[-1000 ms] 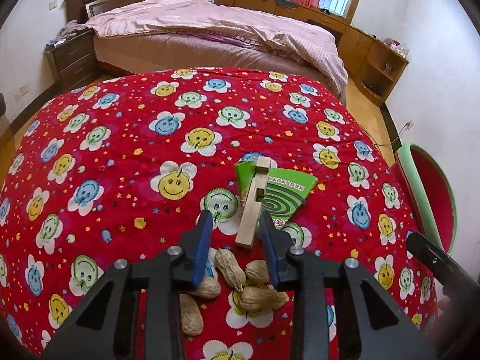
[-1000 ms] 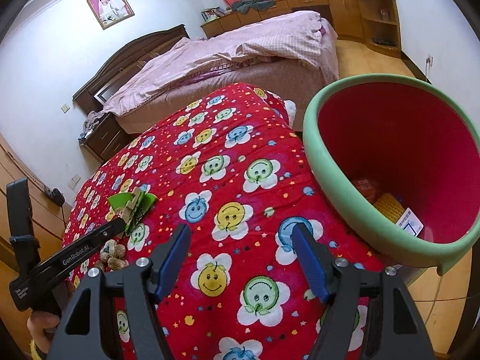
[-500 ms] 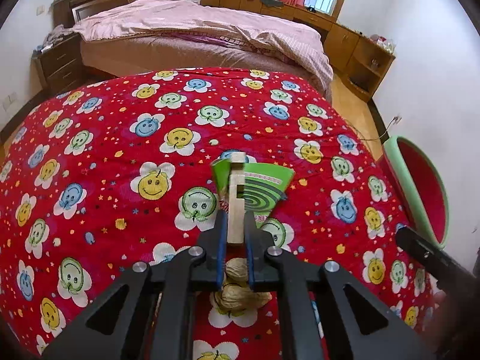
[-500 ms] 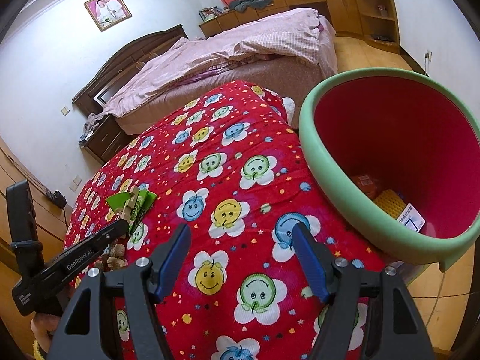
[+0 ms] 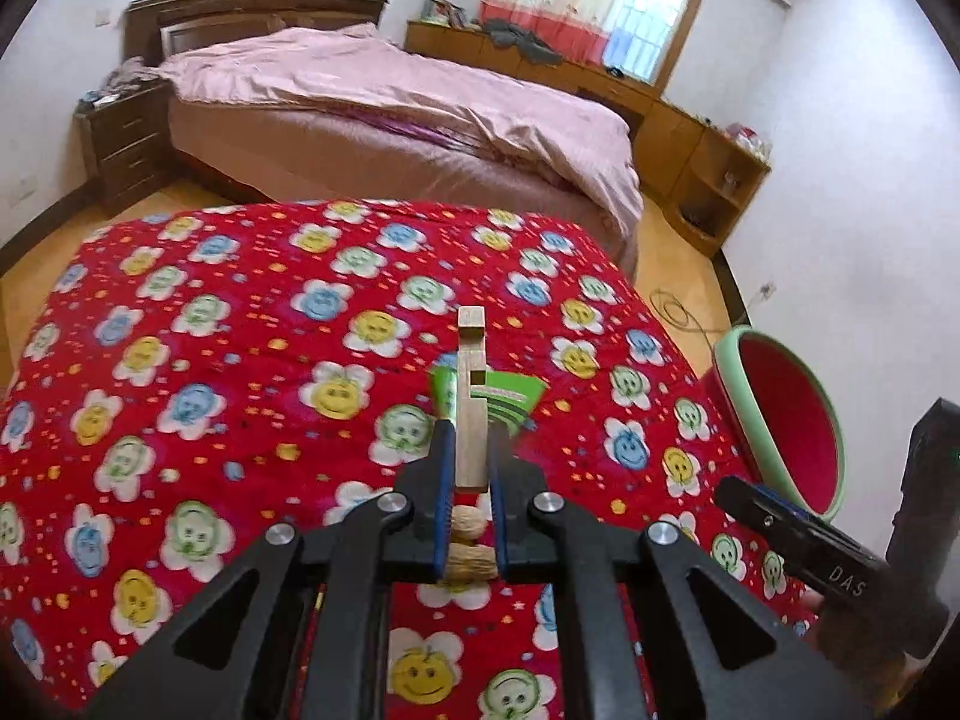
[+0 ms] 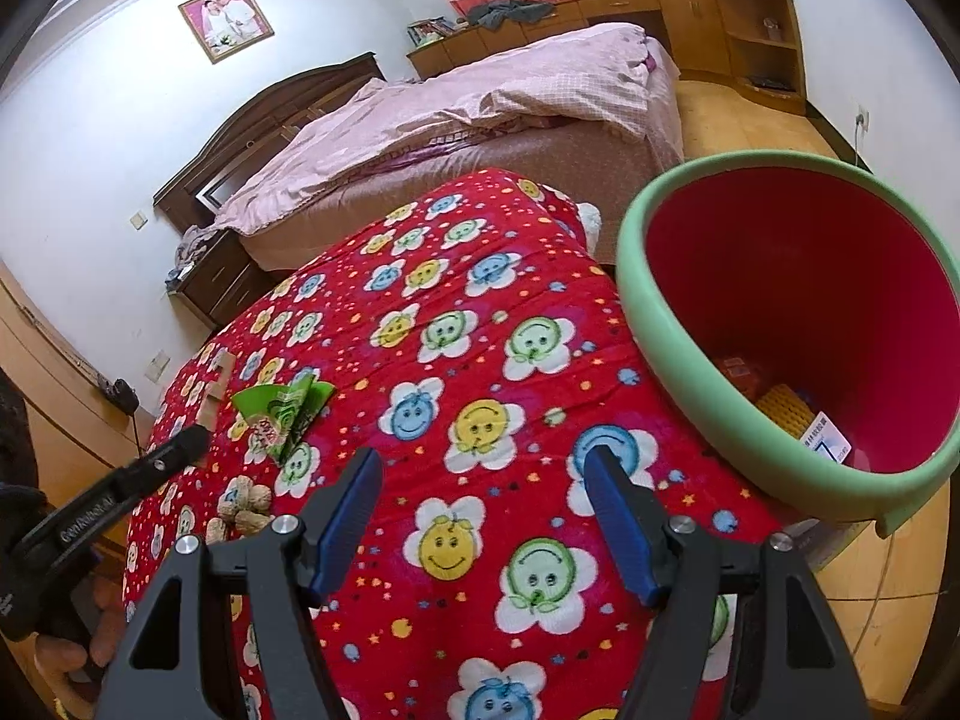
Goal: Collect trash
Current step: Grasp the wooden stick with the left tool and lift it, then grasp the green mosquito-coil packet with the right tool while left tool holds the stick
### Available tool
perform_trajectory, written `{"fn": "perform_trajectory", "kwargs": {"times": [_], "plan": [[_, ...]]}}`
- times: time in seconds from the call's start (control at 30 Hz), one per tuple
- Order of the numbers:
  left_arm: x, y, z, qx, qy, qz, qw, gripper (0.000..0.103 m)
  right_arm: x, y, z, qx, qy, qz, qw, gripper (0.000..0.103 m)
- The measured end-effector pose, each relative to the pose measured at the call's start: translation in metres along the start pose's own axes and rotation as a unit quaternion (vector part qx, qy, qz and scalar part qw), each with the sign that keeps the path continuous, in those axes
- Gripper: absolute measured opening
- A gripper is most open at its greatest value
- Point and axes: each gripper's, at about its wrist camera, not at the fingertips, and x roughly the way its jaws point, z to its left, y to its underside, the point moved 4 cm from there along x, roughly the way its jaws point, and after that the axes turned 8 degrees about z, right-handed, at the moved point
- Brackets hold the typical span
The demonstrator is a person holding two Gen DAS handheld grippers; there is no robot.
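Observation:
My left gripper (image 5: 470, 468) is shut on a notched wooden stick (image 5: 470, 396), held up above the red flowered cloth (image 5: 240, 360). From the right wrist view the stick (image 6: 215, 393) shows lifted at the far left. A green wrapper (image 5: 510, 399) lies just beyond it, also the green wrapper (image 6: 282, 411) in the right wrist view. Peanut shells (image 5: 471, 546) lie under the left jaws, a pile of peanut shells (image 6: 243, 507). My right gripper (image 6: 483, 525) hangs open over the cloth, nothing between its fingers. The green-rimmed red bin (image 6: 798, 330) stands to its right with some trash inside.
A bed with a pink cover (image 5: 390, 114) stands behind the cloth-covered table. Wooden cabinets (image 5: 690, 162) line the far wall. The bin (image 5: 780, 420) sits off the table's right edge. A cable lies on the wooden floor (image 5: 678, 312).
The left jaws closed on the wooden stick and lifted it off the cloth and the wrapper. The right gripper stayed where it was, still open.

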Motion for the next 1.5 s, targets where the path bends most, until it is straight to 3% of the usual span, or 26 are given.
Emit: {"fn": "perform_trajectory", "kwargs": {"times": [0.43, 0.73, 0.83, 1.27, 1.37, 1.43, 1.5], "plan": [[-0.018, 0.007, 0.066, -0.063, -0.080, -0.030, 0.9943, 0.010, 0.022, -0.004, 0.064, -0.058, -0.024, 0.027, 0.998, 0.072], [-0.023, 0.012, 0.104, -0.099, -0.105, -0.040, 0.9887, 0.010, 0.062, -0.005, 0.107, -0.083, -0.030, 0.064, 0.994, 0.079], [-0.022, 0.013, 0.114, -0.110, -0.105, -0.041, 0.9875, 0.010, 0.072, -0.005, 0.118, -0.095, -0.018, 0.067, 0.993, 0.083], [-0.019, 0.016, 0.133, -0.136, -0.094, -0.042, 0.9853, 0.010, 0.111, -0.021, 0.140, -0.138, 0.060, 0.063, 0.987, 0.085], [-0.019, 0.016, 0.132, -0.134, -0.090, -0.042, 0.9859, 0.010, 0.114, -0.024, 0.140, -0.132, 0.068, 0.057, 0.987, 0.080], [-0.020, 0.016, 0.130, -0.132, -0.089, -0.044, 0.9862, 0.010, 0.114, -0.024, 0.140, -0.133, 0.079, 0.052, 0.987, 0.064], [-0.020, 0.016, 0.129, -0.130, -0.087, -0.045, 0.9866, 0.010, 0.113, -0.026, 0.138, -0.133, 0.087, 0.048, 0.986, 0.058]]}}
